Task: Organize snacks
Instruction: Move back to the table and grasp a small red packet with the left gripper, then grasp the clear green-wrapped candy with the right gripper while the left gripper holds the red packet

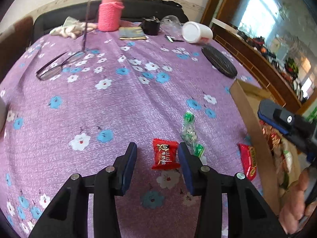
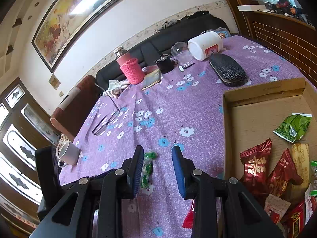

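My left gripper (image 1: 157,150) is open and empty, its fingers on either side of a small red snack packet (image 1: 164,154) lying on the purple flowered cloth. A clear-and-green candy packet (image 1: 189,131) lies just beyond its right finger. A second red packet (image 1: 248,161) lies against the cardboard box (image 1: 250,119). My right gripper (image 2: 158,154) is open and empty above the cloth, left of the box (image 2: 227,129); the green candy packet (image 2: 147,168) lies beside its left finger. The box holds several red, green and yellow snack packets (image 2: 255,168). The right gripper shows in the left wrist view (image 1: 277,117) over the box.
Glasses (image 1: 57,65), a pink bottle (image 1: 111,10), a black glasses case (image 1: 219,61), a tipped white jar (image 1: 196,32), a clear cup (image 2: 181,52) and a small pouch (image 1: 131,33) lie on the far table. A white mug (image 2: 68,153) stands at the left edge.
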A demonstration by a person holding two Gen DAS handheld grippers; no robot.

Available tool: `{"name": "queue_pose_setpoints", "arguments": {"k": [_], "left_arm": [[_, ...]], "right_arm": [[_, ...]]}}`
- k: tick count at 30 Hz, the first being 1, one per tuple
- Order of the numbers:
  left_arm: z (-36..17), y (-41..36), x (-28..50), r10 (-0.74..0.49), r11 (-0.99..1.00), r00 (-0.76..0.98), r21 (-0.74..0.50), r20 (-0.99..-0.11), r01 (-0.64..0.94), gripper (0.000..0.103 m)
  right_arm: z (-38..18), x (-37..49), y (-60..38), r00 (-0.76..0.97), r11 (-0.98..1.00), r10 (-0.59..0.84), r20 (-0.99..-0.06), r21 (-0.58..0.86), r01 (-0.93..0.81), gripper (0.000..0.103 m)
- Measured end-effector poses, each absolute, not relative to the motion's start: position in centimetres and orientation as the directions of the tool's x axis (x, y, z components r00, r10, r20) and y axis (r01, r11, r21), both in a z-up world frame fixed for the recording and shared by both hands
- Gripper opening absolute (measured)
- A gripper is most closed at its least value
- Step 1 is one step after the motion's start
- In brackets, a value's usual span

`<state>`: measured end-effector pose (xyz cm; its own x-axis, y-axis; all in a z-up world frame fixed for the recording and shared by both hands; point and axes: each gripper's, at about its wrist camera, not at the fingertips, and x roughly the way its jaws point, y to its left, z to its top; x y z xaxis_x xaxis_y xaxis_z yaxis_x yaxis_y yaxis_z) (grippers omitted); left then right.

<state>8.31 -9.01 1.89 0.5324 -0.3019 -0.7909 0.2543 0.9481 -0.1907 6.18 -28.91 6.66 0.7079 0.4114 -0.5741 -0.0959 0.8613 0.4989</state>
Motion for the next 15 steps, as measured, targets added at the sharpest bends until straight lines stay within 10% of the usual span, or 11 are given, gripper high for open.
{"name": "queue_pose_setpoints", "arguments": {"k": [4, 15], "left_arm": [[1.1, -10.4, 7.8, -0.25, 0.953, 0.555, -0.1, -0.794, 0.286, 0.025], [1.9, -8.1, 8.5, -0.209, 0.972, 0.604, -0.095, -0.769, 0.216, 0.02]], "right_arm": [[6.5, 6.2, -28.3, 0.699, 0.865, 0.418, -0.58, 0.49, -0.11, 0.032], [5.6, 6.5, -26.3, 0.648, 0.849, 0.473, -0.597, 0.505, -0.156, 0.032]]}}
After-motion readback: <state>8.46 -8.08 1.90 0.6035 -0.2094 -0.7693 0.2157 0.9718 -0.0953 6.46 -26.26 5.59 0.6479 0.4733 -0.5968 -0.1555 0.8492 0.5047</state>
